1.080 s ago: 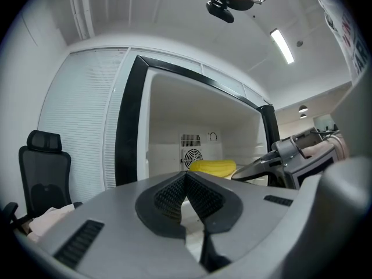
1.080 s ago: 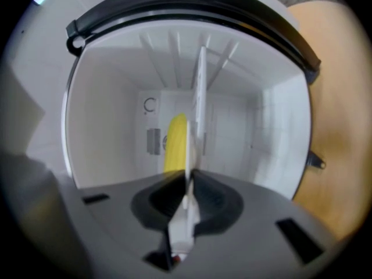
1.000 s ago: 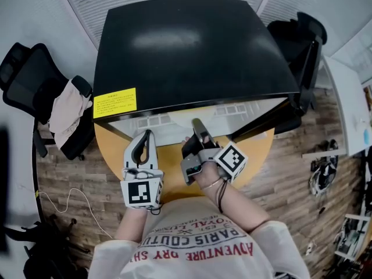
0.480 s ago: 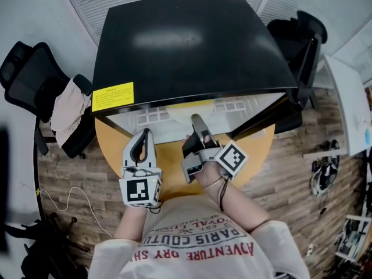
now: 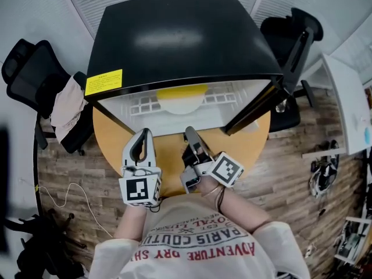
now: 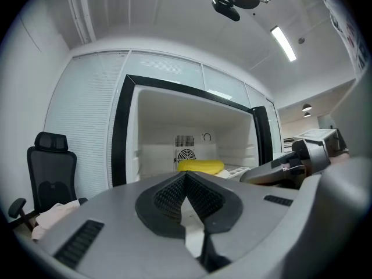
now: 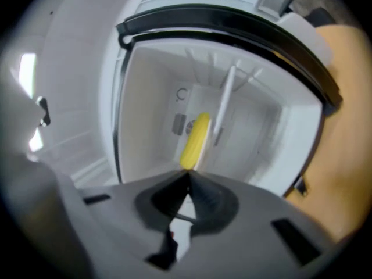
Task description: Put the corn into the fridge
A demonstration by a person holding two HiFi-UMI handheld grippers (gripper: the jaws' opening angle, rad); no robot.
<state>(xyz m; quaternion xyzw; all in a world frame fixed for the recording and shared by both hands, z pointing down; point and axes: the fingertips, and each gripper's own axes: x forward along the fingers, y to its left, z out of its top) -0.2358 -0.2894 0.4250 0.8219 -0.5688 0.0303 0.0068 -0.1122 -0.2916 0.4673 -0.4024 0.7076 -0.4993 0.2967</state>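
Both grippers are held level over a round yellow table (image 5: 168,164), side by side and apart. Left gripper (image 5: 143,133): jaws closed tip to tip, nothing between them. Right gripper (image 5: 189,132): jaws likewise clenched together and empty, rolled slightly to one side. Both point into the fridge (image 5: 174,39), which stands on the table just beyond them. Its door (image 5: 256,106) hangs open on the right. The corn (image 5: 182,91) lies on its side inside the white compartment, near the middle and towards the back wall, well clear of both grippers. An office chair (image 5: 26,77) draped with cloth (image 5: 64,106) stands left of the fridge.
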